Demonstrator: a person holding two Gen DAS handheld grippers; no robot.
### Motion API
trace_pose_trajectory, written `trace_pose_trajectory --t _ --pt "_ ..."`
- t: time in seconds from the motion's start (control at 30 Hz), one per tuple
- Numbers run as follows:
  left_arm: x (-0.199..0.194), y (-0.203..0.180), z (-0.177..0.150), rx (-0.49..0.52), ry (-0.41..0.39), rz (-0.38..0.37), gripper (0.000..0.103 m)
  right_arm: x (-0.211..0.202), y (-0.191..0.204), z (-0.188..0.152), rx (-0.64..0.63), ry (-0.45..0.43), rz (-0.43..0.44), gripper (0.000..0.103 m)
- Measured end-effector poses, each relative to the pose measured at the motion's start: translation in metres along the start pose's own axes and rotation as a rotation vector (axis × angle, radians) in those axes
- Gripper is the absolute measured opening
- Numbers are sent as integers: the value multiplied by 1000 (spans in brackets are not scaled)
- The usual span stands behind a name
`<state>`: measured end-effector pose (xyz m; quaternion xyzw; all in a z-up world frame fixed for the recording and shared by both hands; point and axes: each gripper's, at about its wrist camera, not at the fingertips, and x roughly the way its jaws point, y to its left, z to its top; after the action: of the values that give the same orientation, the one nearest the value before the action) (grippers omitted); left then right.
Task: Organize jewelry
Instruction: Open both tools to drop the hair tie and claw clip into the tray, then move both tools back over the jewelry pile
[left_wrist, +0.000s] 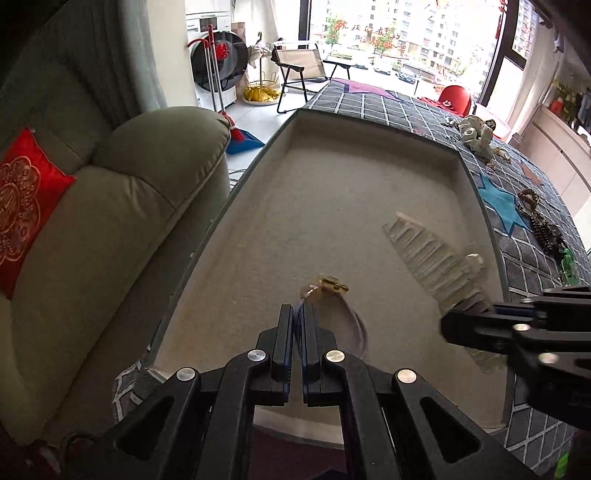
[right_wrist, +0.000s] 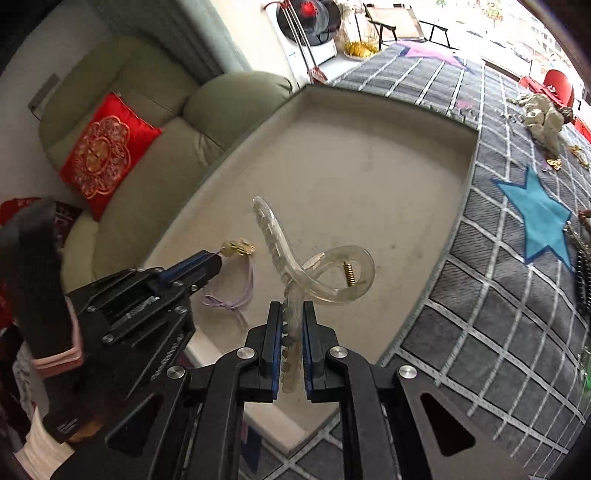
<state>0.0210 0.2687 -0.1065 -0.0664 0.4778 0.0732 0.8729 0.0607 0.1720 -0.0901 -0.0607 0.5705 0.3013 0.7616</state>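
A shallow beige tray (left_wrist: 332, 177) lies on a grey checked cloth; it also shows in the right wrist view (right_wrist: 351, 166). My left gripper (left_wrist: 298, 312) is shut on a lilac cord bracelet (left_wrist: 354, 325) with a gold charm (left_wrist: 334, 284), held low over the tray's near part. In the right wrist view the left gripper (right_wrist: 216, 260) shows with the charm (right_wrist: 240, 248) at its tip and the lilac cord (right_wrist: 236, 299) hanging. My right gripper (right_wrist: 291, 308) is shut on a clear plastic claw hair clip (right_wrist: 321, 273) above the tray. The clip (left_wrist: 432, 258) and right gripper (left_wrist: 448, 326) show at the left view's right.
More jewelry lies on the cloth to the right: a pale ornament (left_wrist: 476, 133), a dark beaded chain (left_wrist: 543, 225), gold bits (right_wrist: 554, 162). A blue star patch (right_wrist: 535, 214) marks the cloth. A green sofa with a red cushion (left_wrist: 22, 206) stands to the left.
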Motion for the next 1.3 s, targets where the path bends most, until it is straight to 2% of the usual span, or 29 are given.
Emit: trace_pose_trajectory --t 0.17,0.4,0.5,0.57,0.63,0.9,0.93,0.97,1.0,1.07,1.17,1.3 --pt "3 2 -1 -4 5 13 5 14 -1 1 1 22 -11 11" --pt "4 6 3 -41 24 31 5 18 -7 0 28 28 15 13" --pt "3 7 3 -50 24 39 5 8 -19 -2 61 13 29 22" --pt "2 7 3 -48 21 49 5 -6 -25 -2 83 -21 42 38" --pt "2 6 3 -43 21 57 5 -19 -29 -3 92 -54 47 44" --pt "0 0 5 -23 19 58 6 -57 -46 -19 136 -120 71 44" --pt "0 -1 5 -20 19 59 30 -57 -44 -19 140 -124 73 44" --pt "0 -2 5 -19 19 59 60 -61 -46 -22 145 -128 77 44" --pt "-1 -3 5 -25 10 64 103 -64 -49 -24 151 -133 81 44" --pt "-10 -6 5 -20 -43 84 103 -71 -54 -28 163 -144 85 44" --pt "-13 -7 7 -17 -41 74 103 -80 -62 -35 179 -161 86 44" --pt "-22 -14 9 1 -65 109 103 -90 -72 -44 206 -185 82 44"
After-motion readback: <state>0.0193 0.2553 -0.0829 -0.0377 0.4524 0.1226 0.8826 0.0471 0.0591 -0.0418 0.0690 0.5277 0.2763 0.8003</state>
